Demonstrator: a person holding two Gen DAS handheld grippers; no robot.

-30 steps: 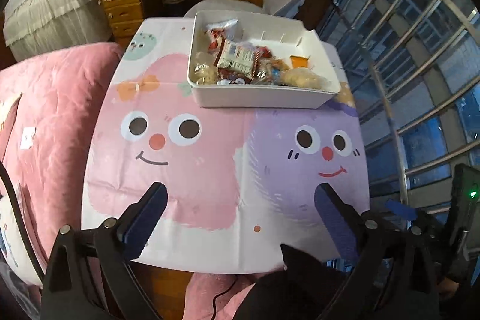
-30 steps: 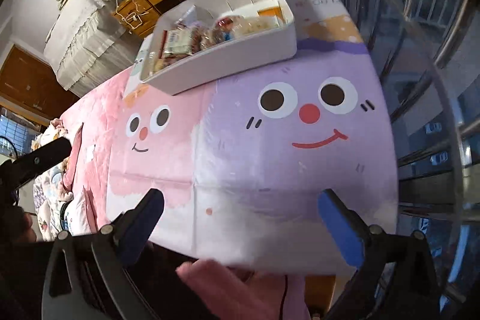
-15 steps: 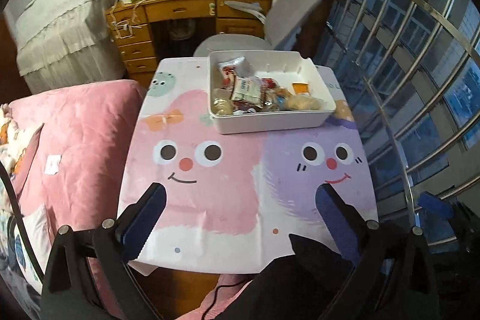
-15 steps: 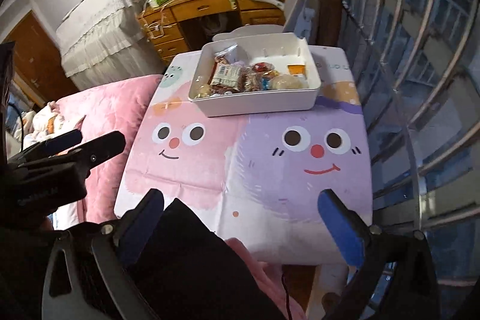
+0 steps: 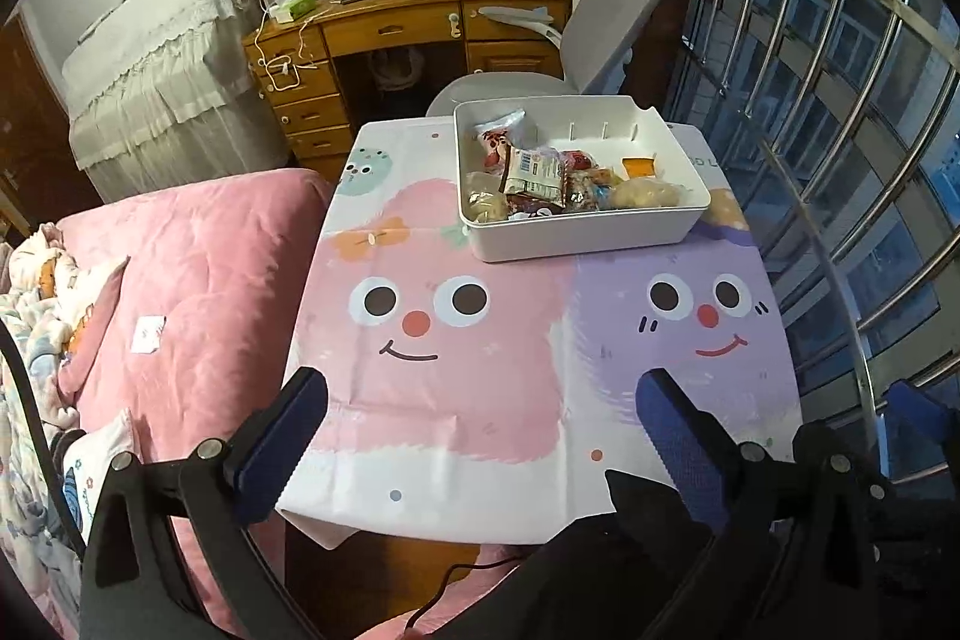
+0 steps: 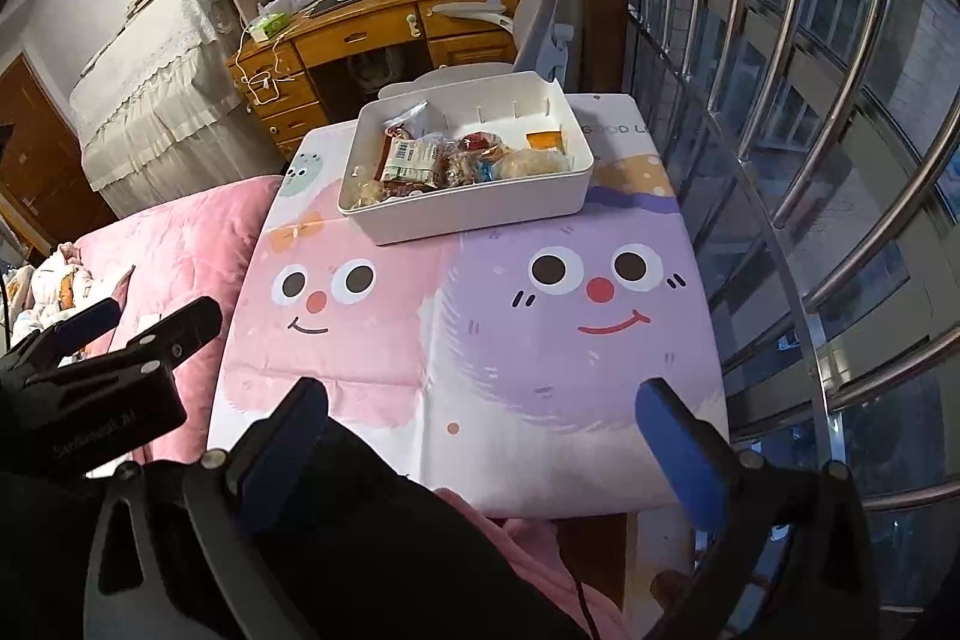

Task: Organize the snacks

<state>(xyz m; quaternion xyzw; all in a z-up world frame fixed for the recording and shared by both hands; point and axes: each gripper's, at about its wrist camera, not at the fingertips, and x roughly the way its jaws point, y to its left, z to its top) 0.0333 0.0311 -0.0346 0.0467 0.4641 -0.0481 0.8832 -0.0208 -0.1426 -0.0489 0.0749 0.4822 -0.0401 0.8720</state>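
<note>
1. White plastic is what matters here: your white rectangular plastic bin (image 5: 576, 235) sits at the far right corner of the table (image 5: 456, 400), on its pink-and-purple cartoon-face cloth.
2. You have pulled both tools back and up over the last second; the bin now looks smaller and the near edge of the table shows in both views.
3. Your left hand-held gripper (image 5: 480, 424) is spread wide and empty above the near edge; your right hand-held gripper (image 6: 480, 418) is likewise apart and empty.
4. Nothing loose lies on the cloth, so the sorting looks finished, or close to it.
5. The wrapped snacks (image 5: 540, 172) lie heaped along the bin's near and left side, crinkled packets overlapping; its far right part is bare.
</note>
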